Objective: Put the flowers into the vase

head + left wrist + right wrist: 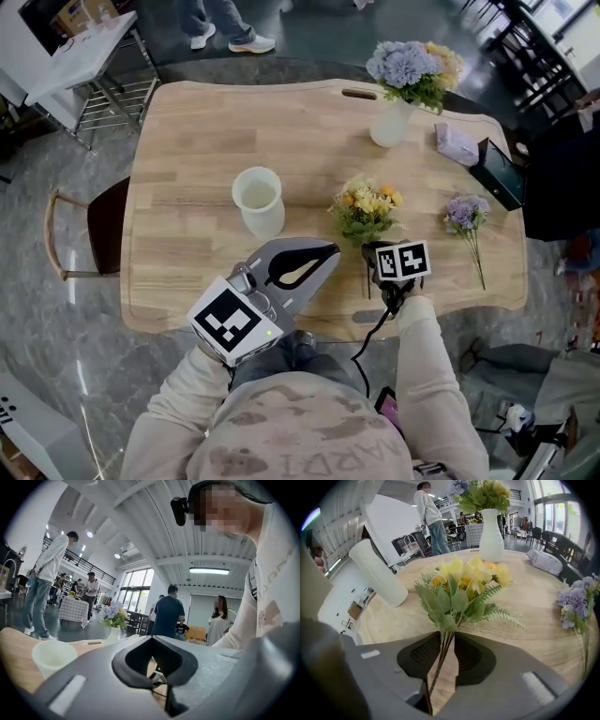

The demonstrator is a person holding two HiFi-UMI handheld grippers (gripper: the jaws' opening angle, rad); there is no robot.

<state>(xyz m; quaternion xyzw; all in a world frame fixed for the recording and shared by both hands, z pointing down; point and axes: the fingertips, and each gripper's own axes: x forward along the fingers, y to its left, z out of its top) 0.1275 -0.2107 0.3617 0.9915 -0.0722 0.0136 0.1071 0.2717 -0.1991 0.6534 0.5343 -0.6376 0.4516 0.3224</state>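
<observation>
Status: task early, with no flowers in the target vase.

The empty white vase stands upright left of centre on the wooden table, and its mouth shows nothing inside. A second white vase at the upper right of the head view already holds a blue-and-yellow arrangement.

The yellow bunch sits right of centre, apart from the empty vase. The right gripper has its jaws pressed in on the stems just below the leaves, which the right gripper view confirms. Whether the bunch is clear of the tabletop cannot be told.

A purple sprig lies flat near the right edge, ungripped.

The left gripper is at the lower centre with its jaws together and nothing between them.

Outstanding, by my reading: carry the yellow bunch to the empty vase and seat the stems, then likely the purple sprig.

Condition of the yellow bunch: pale yellow and orange blooms over broad green leaves and a fern-like frond, on thin brown stems gathered close. It is top-heavy, so it may swing in the grip.
</observation>
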